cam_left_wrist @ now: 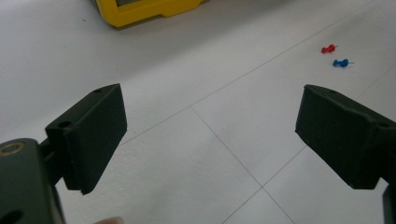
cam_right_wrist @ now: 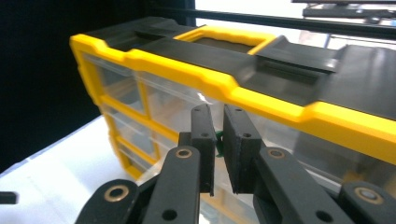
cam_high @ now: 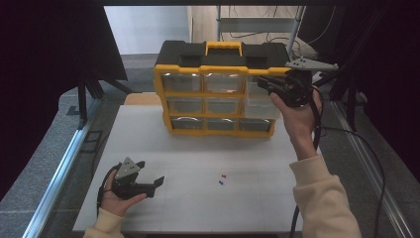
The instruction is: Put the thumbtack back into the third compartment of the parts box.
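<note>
A yellow and black drawer organizer (cam_high: 218, 64) with clear drawers stands at the back of the white table. My right gripper (cam_high: 265, 83) is held up in front of its top right drawer (cam_high: 260, 82). In the right gripper view the right gripper (cam_right_wrist: 218, 126) is shut on a small green thing (cam_right_wrist: 218, 140), seemingly a pushpin, just below the organizer's yellow top rim (cam_right_wrist: 261, 100). My left gripper (cam_high: 151, 173) rests low at the front left, open with nothing between its jaws. A red pushpin (cam_high: 224, 176) and a blue pushpin (cam_high: 221, 183) lie on the table to its right.
In the left gripper view the left gripper (cam_left_wrist: 212, 121) looks across the bare white table (cam_left_wrist: 201, 158) toward the red pushpin (cam_left_wrist: 329, 48), the blue pushpin (cam_left_wrist: 341, 62) and the organizer's yellow base (cam_left_wrist: 140, 11). Metal rails run along both table sides.
</note>
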Demonstrator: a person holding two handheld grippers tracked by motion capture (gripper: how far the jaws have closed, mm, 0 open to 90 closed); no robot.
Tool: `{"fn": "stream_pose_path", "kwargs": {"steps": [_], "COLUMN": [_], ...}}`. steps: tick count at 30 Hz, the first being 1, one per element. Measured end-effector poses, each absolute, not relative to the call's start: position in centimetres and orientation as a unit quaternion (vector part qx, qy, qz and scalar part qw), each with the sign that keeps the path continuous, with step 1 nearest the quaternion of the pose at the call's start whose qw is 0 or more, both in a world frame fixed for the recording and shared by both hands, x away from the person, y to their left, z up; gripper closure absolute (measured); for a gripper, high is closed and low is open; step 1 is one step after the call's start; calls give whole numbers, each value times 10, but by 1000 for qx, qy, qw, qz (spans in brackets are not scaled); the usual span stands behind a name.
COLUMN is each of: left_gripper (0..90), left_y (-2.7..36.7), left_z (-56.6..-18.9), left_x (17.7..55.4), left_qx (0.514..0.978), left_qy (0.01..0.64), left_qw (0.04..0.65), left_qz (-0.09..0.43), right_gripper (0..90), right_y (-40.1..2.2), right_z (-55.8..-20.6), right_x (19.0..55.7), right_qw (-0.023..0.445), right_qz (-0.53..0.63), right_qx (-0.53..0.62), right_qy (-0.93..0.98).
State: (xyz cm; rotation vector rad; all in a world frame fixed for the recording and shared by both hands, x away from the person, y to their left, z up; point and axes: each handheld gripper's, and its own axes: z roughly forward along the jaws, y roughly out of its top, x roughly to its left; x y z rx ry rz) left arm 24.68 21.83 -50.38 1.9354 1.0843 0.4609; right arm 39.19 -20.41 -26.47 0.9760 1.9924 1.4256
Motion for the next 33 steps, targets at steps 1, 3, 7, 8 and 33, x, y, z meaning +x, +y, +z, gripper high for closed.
{"fn": "stream_pose_path", "kwargs": {"steps": [1, 3, 7, 8, 33], "left_gripper": [92, 92, 92, 92, 92], "left_y": [218, 218, 218, 218, 216], "left_z": [-504, -504, -504, -504, -504], "left_x": [247, 247, 247, 247, 246], "left_qx": [774, 774, 775, 775, 778], "left_qy": [433, 433, 433, 433, 430], "left_qw": [424, 423, 423, 423, 420], "left_qz": [184, 184, 184, 184, 184], "right_gripper": [819, 635, 382, 364, 301], "right_y": [-205, -205, -200, -200, -186], "right_z": [-265, -265, -265, -265, -297], "right_x": [393, 394, 388, 386, 325], "right_qw": [250, 268, 279, 274, 194], "right_qz": [523, 518, 520, 521, 587], "right_qx": [362, 359, 356, 355, 240], "right_qy": [730, 729, 725, 726, 749]}}
